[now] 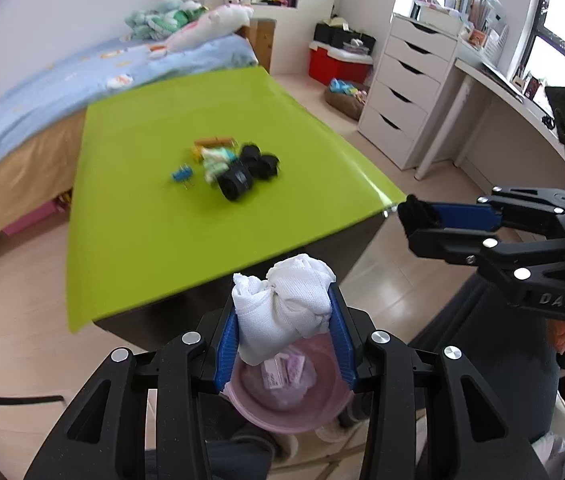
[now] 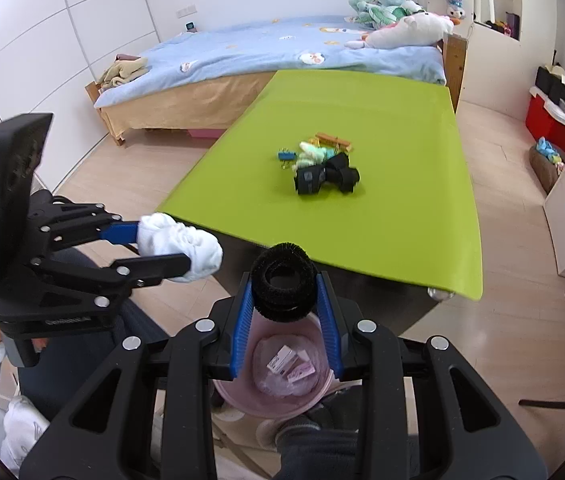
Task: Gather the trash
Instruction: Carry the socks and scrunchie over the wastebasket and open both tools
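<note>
With my left gripper (image 1: 284, 316) pinching the white wad (image 1: 282, 312) and my right gripper (image 2: 284, 292) clamped on the black fuzzy ring (image 2: 282, 280), both above the pink bin (image 2: 242, 400), I'd centre each before letting go.

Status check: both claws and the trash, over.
Left claw shut on crumpled white tissue. Right claw shut on fuzzy black ring. Pink plastic bin below, path clear.
</note>
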A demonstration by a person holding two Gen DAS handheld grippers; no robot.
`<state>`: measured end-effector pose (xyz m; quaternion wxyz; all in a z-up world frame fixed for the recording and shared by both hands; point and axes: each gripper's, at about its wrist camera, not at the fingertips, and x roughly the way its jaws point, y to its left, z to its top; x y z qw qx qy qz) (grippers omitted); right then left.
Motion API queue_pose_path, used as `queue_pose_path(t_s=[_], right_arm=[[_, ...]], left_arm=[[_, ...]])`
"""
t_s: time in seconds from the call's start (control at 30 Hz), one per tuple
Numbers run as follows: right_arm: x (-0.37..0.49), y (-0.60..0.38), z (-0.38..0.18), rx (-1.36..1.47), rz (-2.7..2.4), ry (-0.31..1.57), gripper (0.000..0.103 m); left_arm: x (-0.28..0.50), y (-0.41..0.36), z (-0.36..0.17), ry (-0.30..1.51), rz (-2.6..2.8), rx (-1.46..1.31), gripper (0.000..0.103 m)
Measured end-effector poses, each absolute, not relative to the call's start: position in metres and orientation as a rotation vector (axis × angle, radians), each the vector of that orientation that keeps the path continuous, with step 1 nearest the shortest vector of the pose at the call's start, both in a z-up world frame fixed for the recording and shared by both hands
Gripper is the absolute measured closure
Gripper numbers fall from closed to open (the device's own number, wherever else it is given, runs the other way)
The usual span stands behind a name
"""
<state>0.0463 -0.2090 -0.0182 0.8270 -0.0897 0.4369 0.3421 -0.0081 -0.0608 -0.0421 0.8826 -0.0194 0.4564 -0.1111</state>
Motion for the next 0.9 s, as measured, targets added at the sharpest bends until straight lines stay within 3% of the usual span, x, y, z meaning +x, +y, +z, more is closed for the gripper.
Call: queue_pose_path(t_s=[0.2,0.33,0.47,0.8,0.83,0.9], right_arm=[[0.036,-0.218,-0.029,-0.18,0.724,0.96,0.071],[0.035,-0.22,-0.034,-0.178,0.723,0.974,0.071],[0.035,-0.218,-0.036,-0.175,0.729,0.981,0.071],[0.034,-0.198,-0.044,-0.194,0.784,1.004,0.07],[0.034,-0.193,-0.045,-0.2,0.793,1.008,0.068],[0.036,-0.186,-0.047,-0.205,0.812,1.018,0.042]], left_arm=[[-0.01,-0.065,-0.059,0.992,-0.261,-0.069,0.052],[-0.01,-0.062,-0.061,0.976,-0.253,-0.092,0.016],[-0.011,-0.057,-0.06,0.965,-0.225,-0.102,0.011],[-0.025,-0.023,-0.04,0.91,-0.143,-0.169,0.008],[-0.027,-0.02,-0.037,0.905,-0.136,-0.174,0.008],[-0.03,-0.014,-0.034,0.899,-0.122,-0.181,0.008]])
